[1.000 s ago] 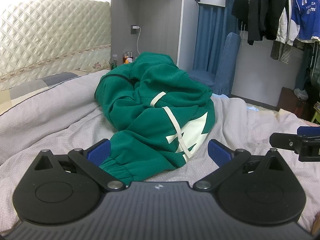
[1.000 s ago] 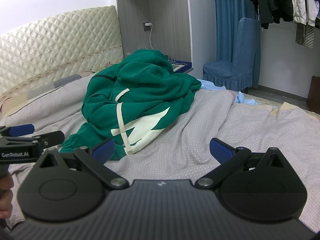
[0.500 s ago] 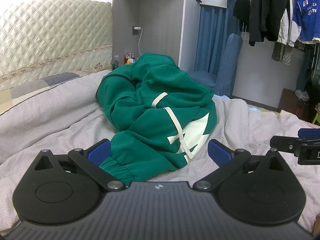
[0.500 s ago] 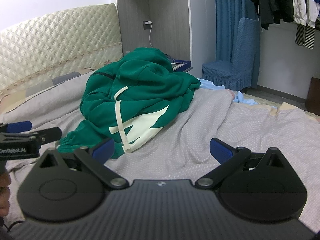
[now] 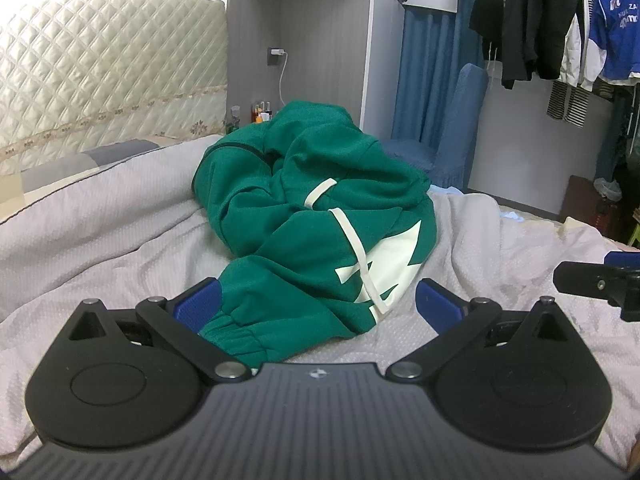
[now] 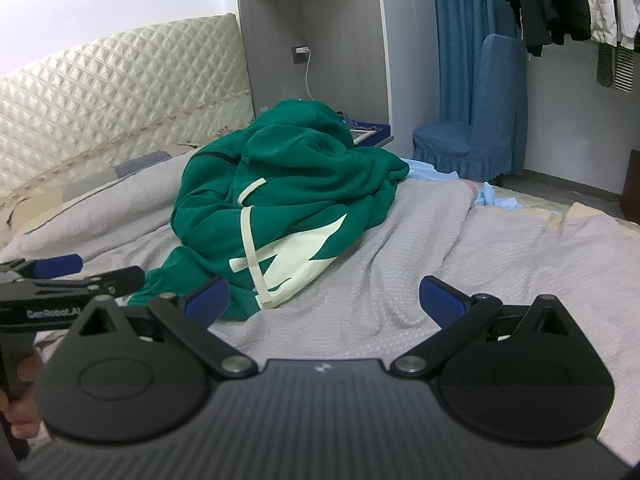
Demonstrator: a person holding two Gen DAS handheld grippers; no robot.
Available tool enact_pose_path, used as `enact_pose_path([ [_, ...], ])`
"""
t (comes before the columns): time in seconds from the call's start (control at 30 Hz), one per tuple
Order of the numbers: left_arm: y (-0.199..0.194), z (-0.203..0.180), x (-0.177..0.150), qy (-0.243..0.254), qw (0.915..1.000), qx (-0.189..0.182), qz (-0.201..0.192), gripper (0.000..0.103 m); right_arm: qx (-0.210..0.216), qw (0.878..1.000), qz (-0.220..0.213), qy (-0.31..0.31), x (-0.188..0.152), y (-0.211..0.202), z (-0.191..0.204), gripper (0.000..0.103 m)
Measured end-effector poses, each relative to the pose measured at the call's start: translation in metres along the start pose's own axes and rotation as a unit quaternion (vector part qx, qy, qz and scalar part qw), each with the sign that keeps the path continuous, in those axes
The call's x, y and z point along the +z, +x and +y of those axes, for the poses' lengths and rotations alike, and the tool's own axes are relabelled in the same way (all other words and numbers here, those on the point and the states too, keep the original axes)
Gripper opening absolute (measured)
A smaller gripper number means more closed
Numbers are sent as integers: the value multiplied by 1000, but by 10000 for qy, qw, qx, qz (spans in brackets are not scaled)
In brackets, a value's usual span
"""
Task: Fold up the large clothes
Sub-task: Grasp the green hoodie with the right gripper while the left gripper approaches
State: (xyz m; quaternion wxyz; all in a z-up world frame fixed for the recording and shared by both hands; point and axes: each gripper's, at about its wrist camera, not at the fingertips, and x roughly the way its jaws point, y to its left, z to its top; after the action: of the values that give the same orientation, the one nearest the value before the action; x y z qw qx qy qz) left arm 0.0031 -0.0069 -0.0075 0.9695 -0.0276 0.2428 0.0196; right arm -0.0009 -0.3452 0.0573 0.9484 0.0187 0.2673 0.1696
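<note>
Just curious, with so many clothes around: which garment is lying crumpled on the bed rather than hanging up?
The green hoodie with cream drawstrings, heaped on the grey bedspread; the others hang on the rack.

White lettering reading "GenRobot.AI" runs along the side of the left claw (image 6: 72, 280), seen in the right wrist view. The blue football shirt (image 5: 614, 20) hanging on the rail carries white letters, partly cut off and not legible as a word.
</note>
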Motion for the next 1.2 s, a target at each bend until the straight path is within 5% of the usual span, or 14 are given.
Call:
enact_pose_path([
  [0.47, 4, 36, 13, -570, 9983, 106, -35, 103, 543, 9982, 245, 35, 24, 36, 16, 103],
  [0.77, 18, 81, 16, -947, 9949, 343, -25, 103, 726, 9943, 774, 71, 32, 146, 56, 102],
  [0.87, 29, 99, 14, -1267, 9909, 444, 43, 103, 742, 9941, 789, 91, 27, 180, 74, 95],
  [1.2, 80, 149, -6, -1991, 9786, 415, 306, 103, 233, 9950, 764, 592, 21, 275, 119, 98],
])
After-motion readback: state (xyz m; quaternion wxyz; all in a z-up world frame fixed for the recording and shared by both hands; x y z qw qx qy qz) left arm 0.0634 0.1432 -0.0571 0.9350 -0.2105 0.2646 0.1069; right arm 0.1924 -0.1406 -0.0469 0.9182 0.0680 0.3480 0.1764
